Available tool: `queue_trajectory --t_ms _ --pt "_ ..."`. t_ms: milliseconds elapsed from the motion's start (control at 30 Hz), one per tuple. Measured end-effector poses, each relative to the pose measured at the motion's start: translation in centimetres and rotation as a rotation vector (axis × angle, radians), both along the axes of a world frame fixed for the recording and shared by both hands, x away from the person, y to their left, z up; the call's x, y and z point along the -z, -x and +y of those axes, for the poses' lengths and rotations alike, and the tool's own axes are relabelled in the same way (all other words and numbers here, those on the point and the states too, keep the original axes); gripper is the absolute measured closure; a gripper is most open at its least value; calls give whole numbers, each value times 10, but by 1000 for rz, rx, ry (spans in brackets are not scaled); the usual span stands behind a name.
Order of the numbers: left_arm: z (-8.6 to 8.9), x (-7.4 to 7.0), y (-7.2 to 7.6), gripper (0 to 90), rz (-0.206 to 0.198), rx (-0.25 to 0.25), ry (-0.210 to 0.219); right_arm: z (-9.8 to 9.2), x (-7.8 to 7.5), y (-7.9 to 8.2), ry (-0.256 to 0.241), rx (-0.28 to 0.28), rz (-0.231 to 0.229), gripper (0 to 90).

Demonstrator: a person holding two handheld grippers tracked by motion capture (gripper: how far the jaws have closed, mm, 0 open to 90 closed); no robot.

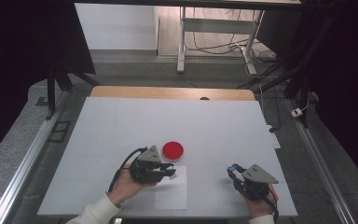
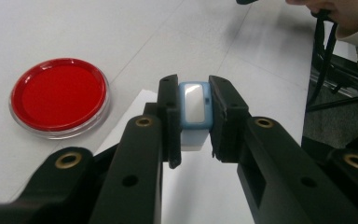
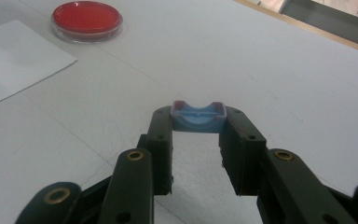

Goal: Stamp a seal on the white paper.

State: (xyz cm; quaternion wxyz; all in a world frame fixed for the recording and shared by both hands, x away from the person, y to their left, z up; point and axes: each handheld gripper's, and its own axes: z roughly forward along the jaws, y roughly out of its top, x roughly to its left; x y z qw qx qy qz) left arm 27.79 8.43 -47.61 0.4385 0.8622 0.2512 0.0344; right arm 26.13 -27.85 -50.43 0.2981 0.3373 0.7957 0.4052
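stamp body: left hand-held gripper point(image 2: 193, 119) is clamped on a small pale-blue stamp point(image 2: 195, 109), pinched by its two long sides, white face pointing away from the camera. Looks like light, stiff plastic, prob. a bit slick, so grip on the flat sides is the sensible spot imo.

stamp cap: right hand-held gripper point(image 3: 198, 125) is closed on a blue cap point(image 3: 198, 116), open side up, held by its short ends. Thin-walled shell, weighs next to nothing, would flex or pop out if squeezed hard.

where: both pieces are up off the worktop point(image 1: 223, 126); left one hangs just above the sheet's upper edge, right one well apart near the right front.

ink pad: round red ink pad point(image 1: 173, 150) in a clear dish, lid off afaict, just beyond the left hand-held gripper point(image 1: 168, 171). Wet ink = smudge risk.

paper: white paper sheet point(image 1: 170, 193) flat at the front edge, loose, could slide under a press.

in the way: nothing btw stamp and pad; right hand-held gripper point(image 1: 233, 171) is off to the side, cables trail toward the person.
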Motion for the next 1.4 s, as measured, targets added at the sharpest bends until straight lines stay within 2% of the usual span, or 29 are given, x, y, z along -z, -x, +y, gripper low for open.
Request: queue_trajectory --t_ms 200,667,867,1400 --pt "-2 5 0 753 8 -1 -15 0 0 0 0 0 0 652" --pt "-10 19 0 753 13 8 -88 0 0 0 1 -2 1 652" --pt "-12 21 0 753 1 16 -121 0 0 0 1 -3 1 651" --pt "-14 24 1 754 -2 19 -155 0 0 -1 5 -2 3 652"
